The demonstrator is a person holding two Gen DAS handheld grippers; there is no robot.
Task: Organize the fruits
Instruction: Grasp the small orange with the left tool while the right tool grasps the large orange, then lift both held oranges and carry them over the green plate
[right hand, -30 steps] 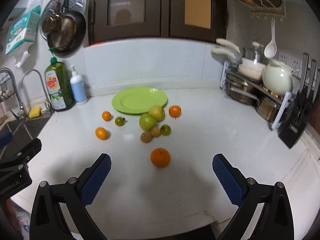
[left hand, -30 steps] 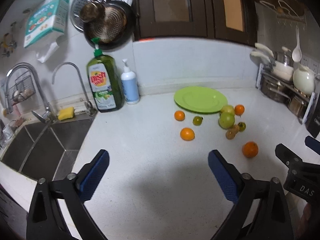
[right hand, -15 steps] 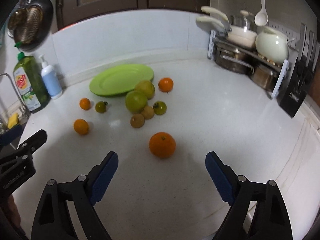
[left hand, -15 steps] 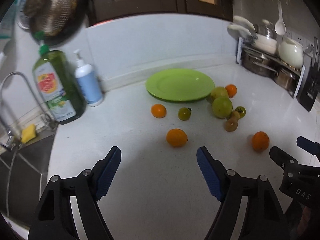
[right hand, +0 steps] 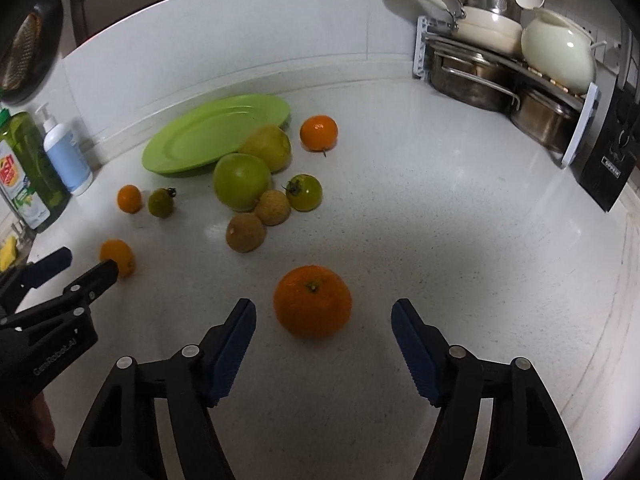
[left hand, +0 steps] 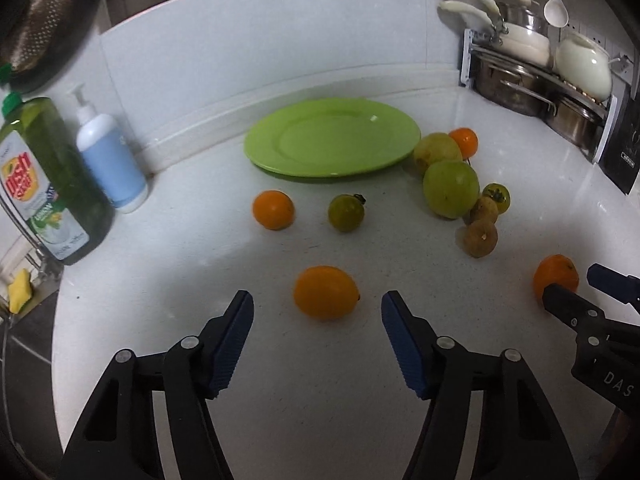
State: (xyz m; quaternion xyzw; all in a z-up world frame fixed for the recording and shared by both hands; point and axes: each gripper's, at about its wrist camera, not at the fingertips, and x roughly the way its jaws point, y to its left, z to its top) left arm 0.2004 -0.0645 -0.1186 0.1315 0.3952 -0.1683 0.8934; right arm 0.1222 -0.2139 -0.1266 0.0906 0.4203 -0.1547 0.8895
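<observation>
My left gripper (left hand: 317,300) hangs low over the white counter with its jaws closing. A yellow-orange fruit (left hand: 326,292) lies between its blue fingertips (left hand: 240,320), untouched by either. My right gripper (right hand: 324,306) is closing too, with a big orange (right hand: 312,300) between its tips and a gap on both sides. Behind the fruit lies an empty green plate (left hand: 332,136). Scattered near the plate are a small orange (left hand: 273,209), a green tomato (left hand: 346,213), a green apple (left hand: 451,188), a tangerine (left hand: 464,142) and two brown fruits (left hand: 480,236).
A green dish-soap bottle (left hand: 48,184) and a white pump bottle (left hand: 108,160) stand at the back left, beside the sink (left hand: 24,320). A pot rack (right hand: 500,64) and a black knife block (right hand: 608,160) fill the right corner. The counter's edge (right hand: 600,360) curves along the right.
Both grippers have sunk toward the counter and moved forward, each up to its own orange fruit. Both pairs of jaws have narrowed. No fruit has moved.
</observation>
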